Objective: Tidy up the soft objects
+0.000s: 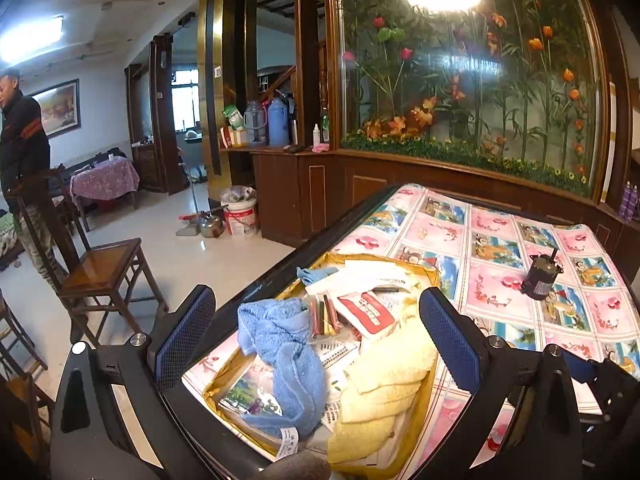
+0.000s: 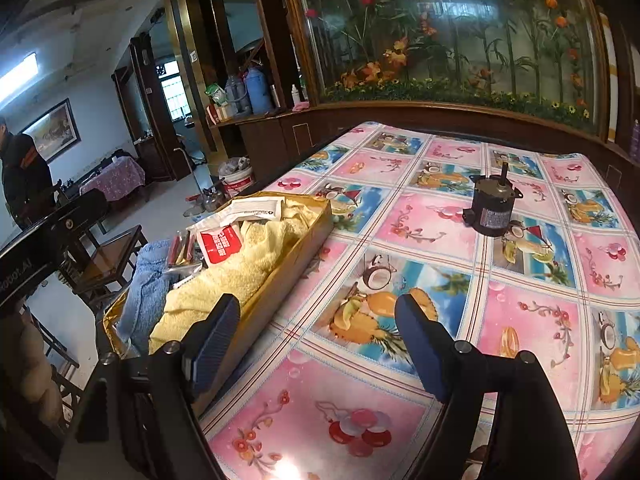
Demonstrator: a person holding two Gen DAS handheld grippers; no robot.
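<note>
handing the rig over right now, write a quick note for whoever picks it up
Left gripper: open, empty, above the gold box.
Right gripper: open, empty, over the tablecloth beside the box.
Blue towel and yellow towel both lie rumpled in the box, among papers and a red-and-white packet.
A small black motor stands apart on the table.
Done: nothing visibly sorted.
Left: lift out and tidy both towels.

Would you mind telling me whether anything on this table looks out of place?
A small black motor stands alone on the tablecloth, apart from the gold box where the blue towel and yellow towel lie crumpled among papers.
</note>
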